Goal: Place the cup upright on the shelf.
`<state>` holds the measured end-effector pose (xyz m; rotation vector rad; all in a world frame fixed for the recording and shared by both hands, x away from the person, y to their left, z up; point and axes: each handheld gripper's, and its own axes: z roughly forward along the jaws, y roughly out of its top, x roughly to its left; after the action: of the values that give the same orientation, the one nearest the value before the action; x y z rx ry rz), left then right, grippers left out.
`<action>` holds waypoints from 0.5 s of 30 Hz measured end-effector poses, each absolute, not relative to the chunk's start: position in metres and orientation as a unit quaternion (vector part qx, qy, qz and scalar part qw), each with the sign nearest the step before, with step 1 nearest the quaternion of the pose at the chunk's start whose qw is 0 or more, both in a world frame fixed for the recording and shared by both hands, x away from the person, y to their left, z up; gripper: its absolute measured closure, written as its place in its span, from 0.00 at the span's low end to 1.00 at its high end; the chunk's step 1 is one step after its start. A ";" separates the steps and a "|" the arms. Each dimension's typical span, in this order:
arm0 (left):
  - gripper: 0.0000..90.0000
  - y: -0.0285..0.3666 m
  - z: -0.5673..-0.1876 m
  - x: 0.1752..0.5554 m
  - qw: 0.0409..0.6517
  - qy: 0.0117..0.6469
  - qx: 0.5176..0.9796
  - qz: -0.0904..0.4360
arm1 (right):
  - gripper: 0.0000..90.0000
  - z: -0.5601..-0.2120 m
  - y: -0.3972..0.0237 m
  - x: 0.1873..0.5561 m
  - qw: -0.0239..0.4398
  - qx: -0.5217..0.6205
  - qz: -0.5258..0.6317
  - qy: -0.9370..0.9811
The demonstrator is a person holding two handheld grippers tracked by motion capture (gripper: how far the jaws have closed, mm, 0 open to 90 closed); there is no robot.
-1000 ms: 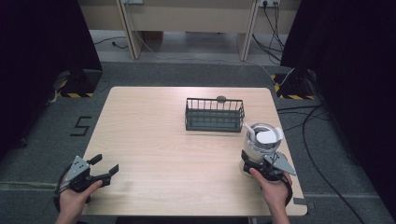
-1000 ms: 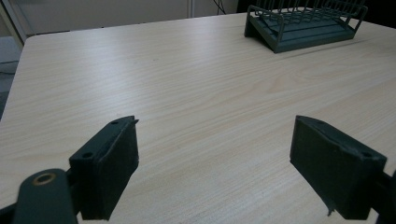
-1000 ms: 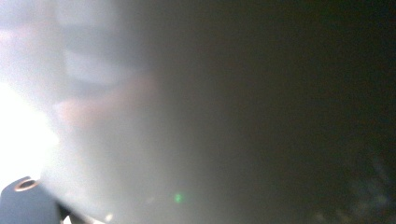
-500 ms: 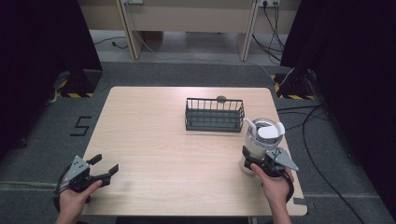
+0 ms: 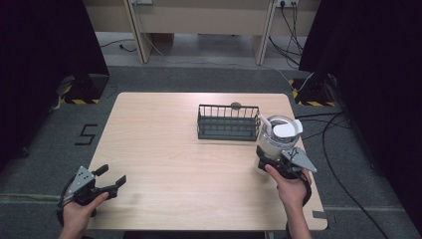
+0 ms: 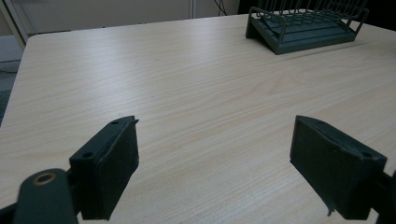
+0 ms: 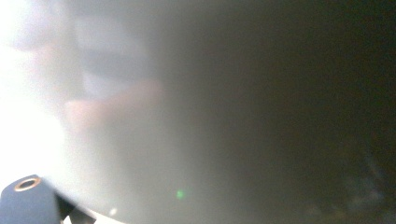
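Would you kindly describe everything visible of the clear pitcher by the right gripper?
The clear pitcher looks like see-through plastic or glass, round, with a white lid and a small spout at its upper left. It stands upright near the table's right edge, just right of the wire rack. The right gripper grips its near side.

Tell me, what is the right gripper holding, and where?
The right gripper holds a clear jug by its near side, low down, beside the rack. The left gripper is open and holds nothing.

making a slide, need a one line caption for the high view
Right gripper holds a clear jug beside the wire rack; left gripper rests open at the table edge.
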<state>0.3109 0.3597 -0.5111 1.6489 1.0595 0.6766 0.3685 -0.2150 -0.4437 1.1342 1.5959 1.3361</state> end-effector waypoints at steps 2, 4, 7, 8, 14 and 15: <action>0.16 0.360 -0.511 0.311 0.509 0.440 0.684 0.281 | 0.12 -0.441 -0.213 0.372 0.377 0.441 0.523 0.624; 0.16 0.360 -0.511 0.311 0.510 0.440 0.684 0.281 | 0.12 -0.439 -0.210 0.375 0.376 0.440 0.526 0.623; 0.16 0.360 -0.511 0.311 0.511 0.440 0.684 0.280 | 0.12 -0.436 -0.206 0.380 0.375 0.440 0.527 0.623; 0.16 0.360 -0.511 0.311 0.511 0.440 0.684 0.280 | 0.12 -0.435 -0.205 0.382 0.377 0.438 0.527 0.623; 0.16 0.360 -0.511 0.311 0.512 0.440 0.683 0.279 | 0.12 -0.428 -0.199 0.393 0.376 0.435 0.530 0.623; 0.16 0.360 -0.511 0.311 0.512 0.440 0.683 0.279 | 0.12 -0.427 -0.199 0.395 0.376 0.436 0.531 0.622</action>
<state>0.3110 0.3602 -0.5113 1.6418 1.0587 0.6709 0.3953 -0.1985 -0.4274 1.1148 1.5919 1.3589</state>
